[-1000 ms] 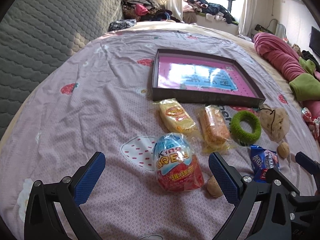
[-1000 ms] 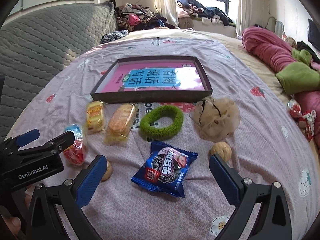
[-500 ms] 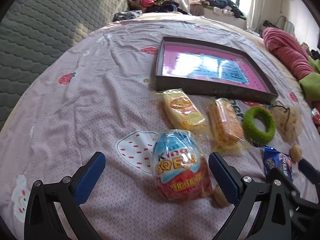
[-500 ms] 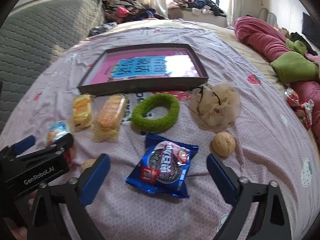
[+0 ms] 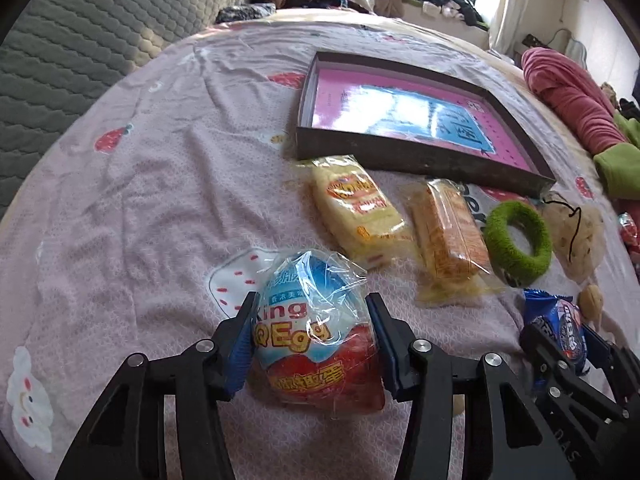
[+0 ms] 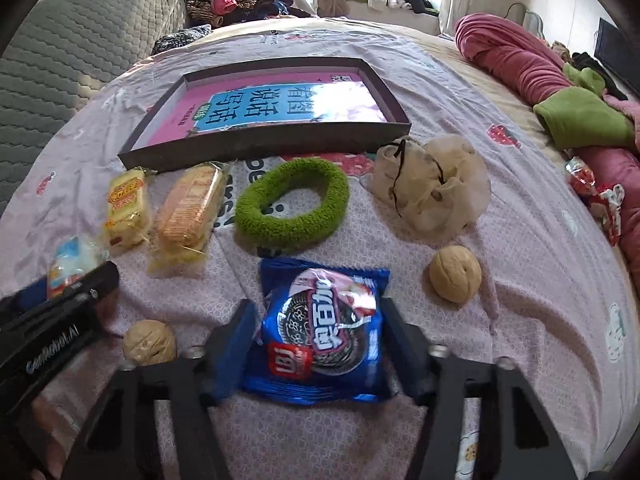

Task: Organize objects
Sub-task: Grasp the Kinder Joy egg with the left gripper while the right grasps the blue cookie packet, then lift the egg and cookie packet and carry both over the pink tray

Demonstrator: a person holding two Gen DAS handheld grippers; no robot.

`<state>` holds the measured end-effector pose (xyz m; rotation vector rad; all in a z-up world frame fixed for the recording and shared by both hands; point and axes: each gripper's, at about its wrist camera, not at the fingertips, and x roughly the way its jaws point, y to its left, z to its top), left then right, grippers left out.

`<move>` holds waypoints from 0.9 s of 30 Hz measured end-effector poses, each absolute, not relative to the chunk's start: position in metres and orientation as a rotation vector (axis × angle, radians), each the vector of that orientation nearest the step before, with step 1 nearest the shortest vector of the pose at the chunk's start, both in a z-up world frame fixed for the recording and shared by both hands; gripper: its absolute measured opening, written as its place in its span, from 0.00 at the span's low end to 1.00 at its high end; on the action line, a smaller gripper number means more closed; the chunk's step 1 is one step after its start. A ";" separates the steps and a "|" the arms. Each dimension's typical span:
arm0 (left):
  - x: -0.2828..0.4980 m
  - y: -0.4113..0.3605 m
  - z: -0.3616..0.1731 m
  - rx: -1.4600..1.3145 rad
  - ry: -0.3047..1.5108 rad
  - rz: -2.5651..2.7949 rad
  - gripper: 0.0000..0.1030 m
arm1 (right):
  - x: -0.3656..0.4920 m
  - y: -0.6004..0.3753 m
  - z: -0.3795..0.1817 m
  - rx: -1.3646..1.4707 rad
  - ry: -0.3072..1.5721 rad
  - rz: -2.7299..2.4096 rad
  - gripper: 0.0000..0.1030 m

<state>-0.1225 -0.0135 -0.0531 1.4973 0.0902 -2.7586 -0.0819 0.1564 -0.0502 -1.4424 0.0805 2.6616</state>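
Note:
On the pink strawberry bedsheet lies a foil-wrapped toy egg (image 5: 312, 332), blue on top and red below. My left gripper (image 5: 314, 346) straddles it, jaws closing, both blue pads against its sides. A blue cookie pack (image 6: 324, 320) lies flat between the fingers of my right gripper (image 6: 320, 344). Its jaws are closing too, the fingers are blurred, and the pads are just at the pack's edges without squeezing it. Behind both sits a shallow dark tray (image 6: 264, 148) with a pink and blue book in it.
In front of the tray lie a yellow snack pack (image 5: 356, 208), an orange biscuit pack (image 5: 448, 232), a green fuzzy ring (image 6: 292, 208) and a beige mesh pouch (image 6: 436, 188). Two walnuts (image 6: 454, 274) (image 6: 150, 342) flank the cookie pack. A rolled pink blanket (image 6: 516, 60) borders the right side.
Both grippers have come down toward the sheet. The left jaws went from wide to closed on the egg; the right jaws narrowed around the cookie pack.

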 end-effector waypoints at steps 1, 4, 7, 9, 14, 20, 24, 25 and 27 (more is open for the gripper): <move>-0.122 -0.013 -0.053 1.498 0.082 -2.769 0.52 | -0.082 0.155 -0.050 -1.442 0.068 2.665 0.57; -0.119 -0.014 -0.051 1.503 0.121 -2.798 0.52 | -0.079 0.155 -0.049 -1.436 0.064 2.686 0.55; -0.115 -0.014 -0.045 1.469 0.110 -2.820 0.52 | -0.075 0.159 -0.045 -1.422 0.120 2.731 0.53; -0.113 -0.014 -0.042 1.461 0.111 -2.827 0.52 | -0.073 0.162 -0.042 -1.414 0.140 2.749 0.53; -0.106 -0.010 -0.032 1.416 0.059 -2.847 0.52 | -0.067 0.169 -0.032 -1.386 0.169 2.779 0.53; -0.095 0.001 -0.020 1.383 0.017 -2.884 0.52 | -0.057 0.170 -0.018 -1.357 0.150 2.809 0.53; -0.086 0.004 -0.012 1.356 0.001 -2.895 0.52 | -0.051 0.170 -0.007 -1.329 0.148 2.831 0.53; -0.083 0.005 -0.009 1.346 -0.007 -2.895 0.52 | -0.049 0.171 -0.004 -1.322 0.149 2.836 0.53; -0.078 0.006 -0.004 1.327 -0.029 -2.893 0.52 | -0.046 0.171 0.001 -1.302 0.152 2.845 0.53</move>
